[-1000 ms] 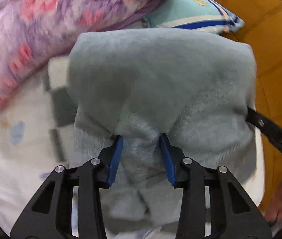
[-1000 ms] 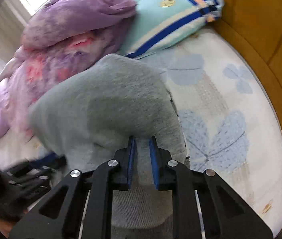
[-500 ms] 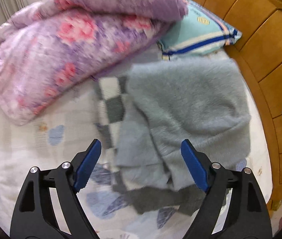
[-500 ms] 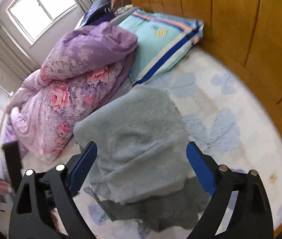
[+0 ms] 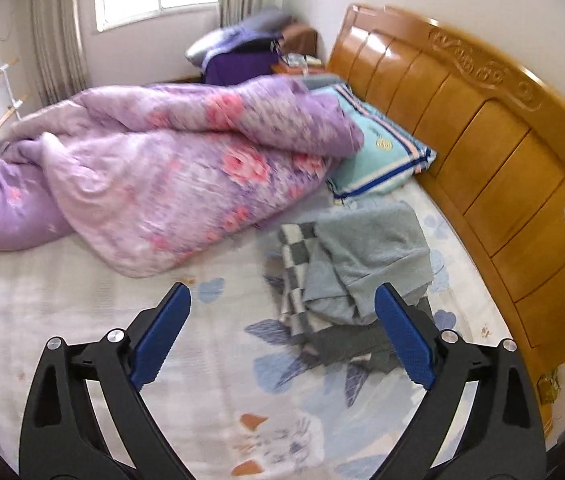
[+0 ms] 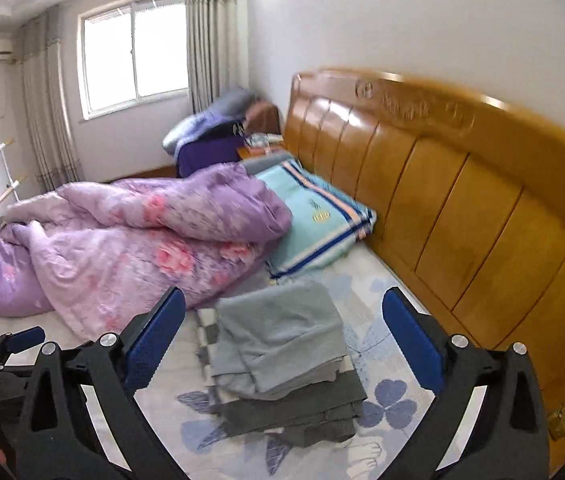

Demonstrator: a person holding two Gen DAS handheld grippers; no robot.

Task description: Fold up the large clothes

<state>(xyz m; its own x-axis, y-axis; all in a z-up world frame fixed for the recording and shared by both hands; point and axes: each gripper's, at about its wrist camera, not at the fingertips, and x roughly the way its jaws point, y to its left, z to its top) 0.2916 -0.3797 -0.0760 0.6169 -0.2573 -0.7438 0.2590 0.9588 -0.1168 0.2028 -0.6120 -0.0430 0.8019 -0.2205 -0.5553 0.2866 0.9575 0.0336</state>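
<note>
Resting on the bed sheet (image 6: 382, 292) near the headboard (image 6: 462, 208), the grey sweater (image 6: 278, 340) sits folded on top of a dark grey garment (image 6: 302, 412), with a checked cloth (image 5: 294, 256) poking out along its left edge. The left gripper (image 5: 282, 336) and right gripper (image 6: 282, 344) have both just been opening; their jaws now stand wide with nothing between them, well above the pile.

Risks, as judged from here:
- The sweater's lower corner looks rumpled and overhangs unevenly, so the fold may slump open.
- The stack leans on uneven layers; adding another garment could tip it.
- The purple quilt (image 6: 142, 240) lies just beside the pile and could snag a gripper on the next reach.
</note>
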